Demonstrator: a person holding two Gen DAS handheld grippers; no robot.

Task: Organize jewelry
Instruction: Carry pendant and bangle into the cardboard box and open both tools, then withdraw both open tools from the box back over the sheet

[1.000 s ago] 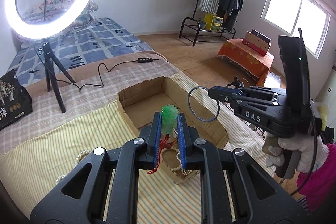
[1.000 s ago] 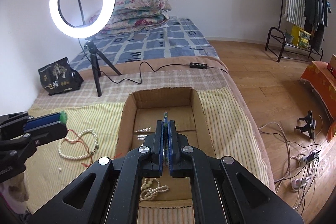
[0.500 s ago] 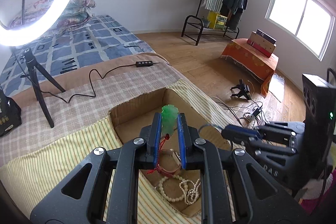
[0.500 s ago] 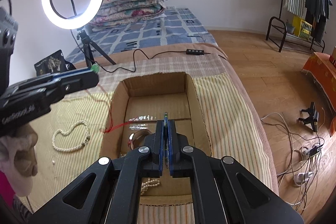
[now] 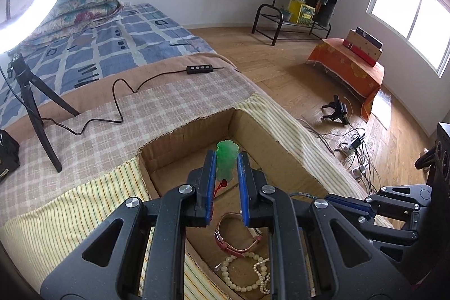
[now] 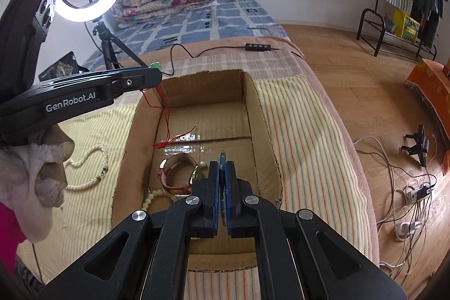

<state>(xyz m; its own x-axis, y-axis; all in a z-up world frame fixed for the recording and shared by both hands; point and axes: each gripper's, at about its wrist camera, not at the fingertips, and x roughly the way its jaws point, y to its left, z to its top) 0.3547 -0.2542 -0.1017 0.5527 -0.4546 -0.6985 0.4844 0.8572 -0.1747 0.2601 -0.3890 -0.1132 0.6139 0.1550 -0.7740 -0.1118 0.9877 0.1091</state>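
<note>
Left wrist view. My left gripper (image 5: 227,159) is clamped on a green jade-like pendant (image 5: 226,162), whose top pokes out past the blue pads. A red cord (image 5: 218,189) hangs from the pendant's lower end down into the cardboard box (image 5: 185,137). The pendant sits over the box's open interior, inside its far corner, clear of both walls there. Below the fingers, on the box floor, lie a pink-strapped wristwatch (image 5: 234,234) and a cream bead bracelet (image 5: 244,274), touching each other. The right gripper (image 5: 346,204) comes in from the right edge, low over the near right wall of the box. The box rim is ragged along the far-left wall. Free floor shows in the far half of the box.

Right wrist view. My right gripper (image 6: 222,167) is pinched tight on a thin dark blue ring, seen edge-on (image 6: 222,159); I think it is a bangle, but only a sliver shows. It hangs over the near middle of the box (image 6: 264,131), just right of the wristwatch (image 6: 180,176). The left gripper (image 6: 153,72) reaches across the far-left corner, red cord (image 6: 168,128) trailing onto the box floor. A pearl necklace (image 6: 90,167) lies outside the box on the striped cloth (image 6: 303,137), near the left wall. The right half of the floor is bare.
</note>
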